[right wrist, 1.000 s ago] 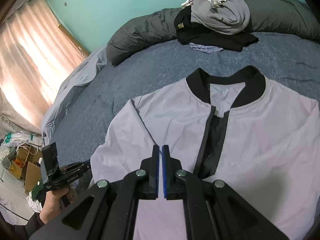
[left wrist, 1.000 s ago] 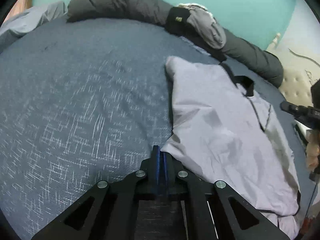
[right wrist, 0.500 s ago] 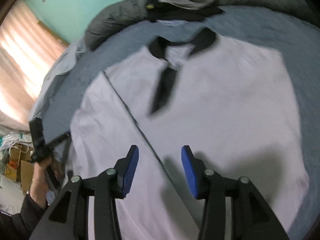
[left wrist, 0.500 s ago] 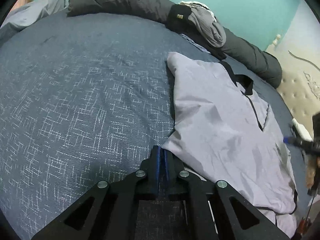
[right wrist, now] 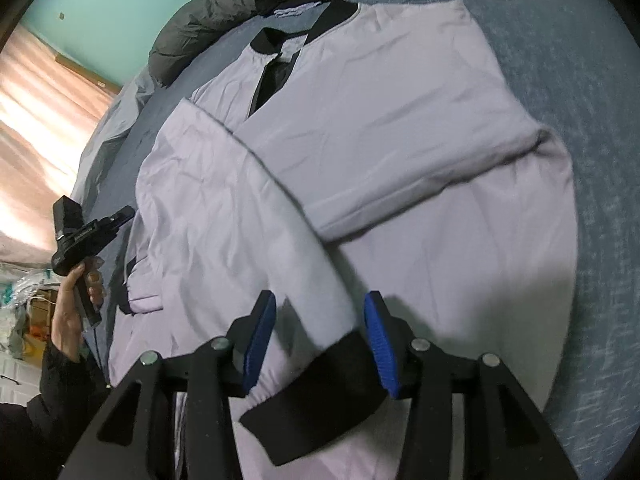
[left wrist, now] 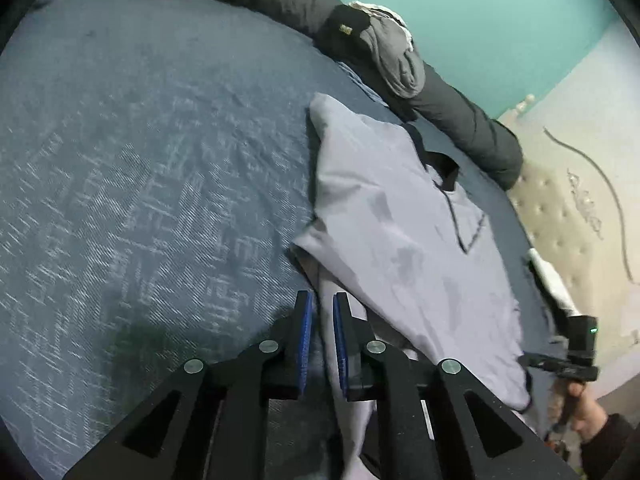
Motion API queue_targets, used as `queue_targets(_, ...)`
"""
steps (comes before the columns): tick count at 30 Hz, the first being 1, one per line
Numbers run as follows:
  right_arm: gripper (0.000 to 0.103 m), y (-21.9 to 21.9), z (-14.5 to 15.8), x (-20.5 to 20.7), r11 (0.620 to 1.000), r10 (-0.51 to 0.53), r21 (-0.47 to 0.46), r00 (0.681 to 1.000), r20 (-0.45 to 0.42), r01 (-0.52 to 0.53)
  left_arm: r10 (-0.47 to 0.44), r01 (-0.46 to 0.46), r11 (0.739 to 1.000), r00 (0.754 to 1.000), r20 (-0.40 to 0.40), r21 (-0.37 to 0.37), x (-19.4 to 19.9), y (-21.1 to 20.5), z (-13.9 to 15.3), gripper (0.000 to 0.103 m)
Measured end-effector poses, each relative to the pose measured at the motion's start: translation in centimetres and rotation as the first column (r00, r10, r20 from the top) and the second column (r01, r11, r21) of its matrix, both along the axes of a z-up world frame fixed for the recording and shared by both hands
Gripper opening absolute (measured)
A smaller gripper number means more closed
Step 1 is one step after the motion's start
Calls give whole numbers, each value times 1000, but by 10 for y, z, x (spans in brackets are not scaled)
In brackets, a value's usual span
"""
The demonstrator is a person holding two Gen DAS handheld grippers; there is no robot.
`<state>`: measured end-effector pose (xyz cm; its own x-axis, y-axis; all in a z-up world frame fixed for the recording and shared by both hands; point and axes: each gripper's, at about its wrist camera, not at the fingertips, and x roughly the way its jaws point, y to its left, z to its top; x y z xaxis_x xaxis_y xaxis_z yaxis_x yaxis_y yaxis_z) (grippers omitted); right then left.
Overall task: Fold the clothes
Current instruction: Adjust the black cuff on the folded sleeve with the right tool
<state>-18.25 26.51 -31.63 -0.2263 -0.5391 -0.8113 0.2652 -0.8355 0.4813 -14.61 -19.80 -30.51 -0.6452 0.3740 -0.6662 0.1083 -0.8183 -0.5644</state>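
Observation:
A lavender jacket (left wrist: 400, 240) with black collar and cuffs lies spread on the blue bedspread (left wrist: 140, 160). My left gripper (left wrist: 320, 320) sits at its near edge, open by a narrow gap, with a strip of lavender cloth running under and between the fingers. In the right wrist view the jacket (right wrist: 400, 100) fills the frame, and one sleeve (right wrist: 240, 208) lies diagonally across its body. That sleeve's black cuff (right wrist: 316, 392) lies just below my right gripper (right wrist: 320, 336), which stands wide open above it. A hand holds the left gripper (right wrist: 92, 232) at the jacket's left side.
A pile of grey and black clothes (left wrist: 384, 52) rests on a rolled dark duvet (left wrist: 460, 120) along the teal wall. A padded headboard (left wrist: 568, 208) is on the right. Curtains (right wrist: 36, 120) and floor clutter (right wrist: 32, 312) lie beyond the bed's left edge.
My left gripper went from shut to slightly open at the jacket's edge. My right gripper opened wide and came down over the sleeve cuff, which now lies across the jacket.

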Motion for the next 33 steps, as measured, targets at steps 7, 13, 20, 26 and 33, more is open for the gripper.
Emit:
queue_targets(7,22,-1,-8,1,999,-1,-36,1000,26,2,-63,60,997,996,60,45,-14,17,-20,18)
queue_targets(13,13,1,4,5,999,11,-33,1000,-18,-12,-31,28,999,996,82,32,-19,17,-26,4)
queue_targets(20,11,8,10,12,1000,-3,17,998,-57,4,-12,18,998,996,85,-68,-20,23,-20,2)
queue_targets(26,11,10,4,13,999,-15,49,999,-40,17,-2,15,990,995,95,-137,-21,25,-20,2)
queue_targets(33,11,9,-2,11,995,-16,100,1000,-7,16,-6,16,995,995,101,-101,-22,20,-22,3)
